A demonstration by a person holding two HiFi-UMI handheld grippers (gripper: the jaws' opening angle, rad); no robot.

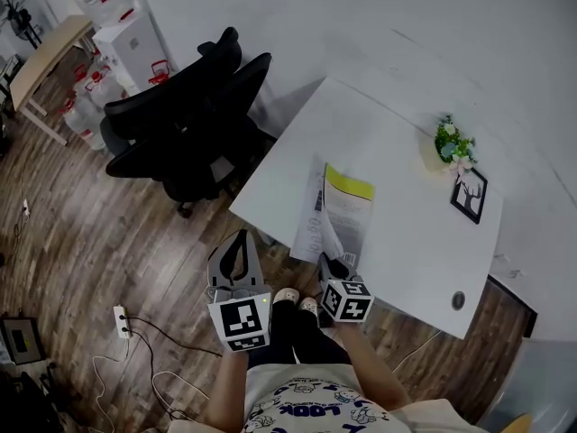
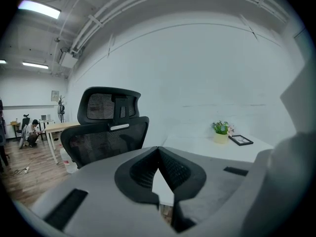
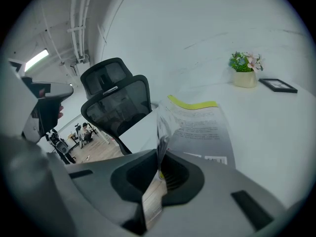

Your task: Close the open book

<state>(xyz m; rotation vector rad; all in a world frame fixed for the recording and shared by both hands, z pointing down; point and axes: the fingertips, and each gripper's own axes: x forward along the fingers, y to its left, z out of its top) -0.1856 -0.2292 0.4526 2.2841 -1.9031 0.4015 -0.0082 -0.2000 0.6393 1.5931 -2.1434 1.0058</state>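
An open book (image 1: 350, 207) with a yellow strip along its far edge lies near the front edge of the white table (image 1: 424, 251). My right gripper (image 1: 326, 262) is at the book's near edge, shut on a raised page (image 3: 165, 125) that stands on edge between the jaws. In the right gripper view the page runs up from the right gripper (image 3: 162, 154) while the rest of the book (image 3: 210, 127) lies flat behind it. My left gripper (image 1: 241, 238) hangs left of the table over the floor, shut with nothing in it; in its own view the left gripper (image 2: 158, 149) has its tips touching.
A black office chair (image 1: 194, 124) stands at the table's left side. A small potted plant (image 1: 451, 142) and a black picture frame (image 1: 469, 195) sit at the table's far right. A power strip (image 1: 120, 320) and cables lie on the wooden floor.
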